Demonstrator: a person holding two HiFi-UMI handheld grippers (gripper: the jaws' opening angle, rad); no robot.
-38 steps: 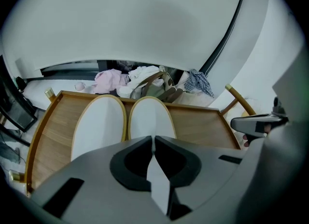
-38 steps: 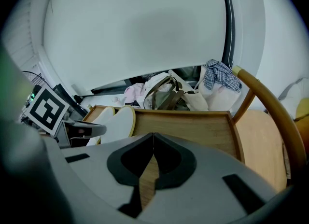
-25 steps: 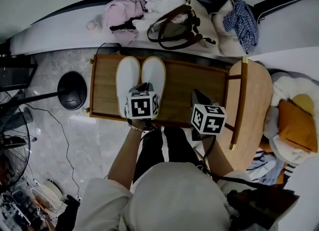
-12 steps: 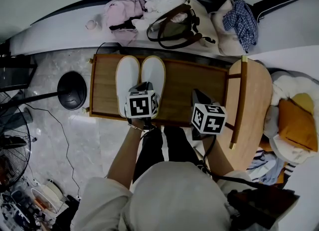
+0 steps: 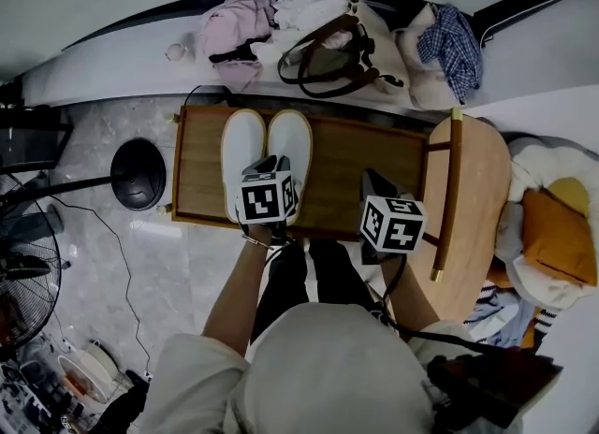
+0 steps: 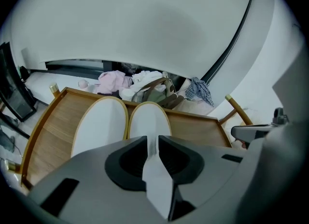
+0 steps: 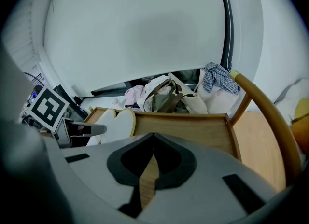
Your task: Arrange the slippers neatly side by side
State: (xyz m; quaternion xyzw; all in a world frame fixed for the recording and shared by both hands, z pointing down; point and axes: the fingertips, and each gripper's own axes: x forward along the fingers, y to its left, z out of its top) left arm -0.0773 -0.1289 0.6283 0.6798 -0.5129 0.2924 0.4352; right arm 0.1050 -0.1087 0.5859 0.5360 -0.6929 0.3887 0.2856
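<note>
Noted a floor fan [image 5: 23,264] at the far left on the grey floor, then a round black stand base [image 5: 138,173] just beside the desk [image 5: 360,166]. Found the two white slippers [image 5: 243,151] on the left part of that wooden desk, lying side by side, edges touching, toes pointing toward the wall and heels toward the person. Saw the left claw [image 6: 153,143] tilted down over the heel of the right-hand slipper [image 5: 292,142]. Read its jaws as narrowly apart, having just been opening, with the white heel showing in the gap and the pads no longer pinching it. Found the right claw [image 7: 153,141] further right, above bare wood near the desk's front edge, well apart from the slippers, jaws closed tip to tip with nothing between them. Spotted pink clothes [image 5: 229,25], a beige bag [image 5: 332,49] and a checked cloth [image 5: 451,39] along the ledge behind. Ended at a wooden chair [image 5: 473,198] and a yellow cushion [image 5: 557,236] at the right.
</note>
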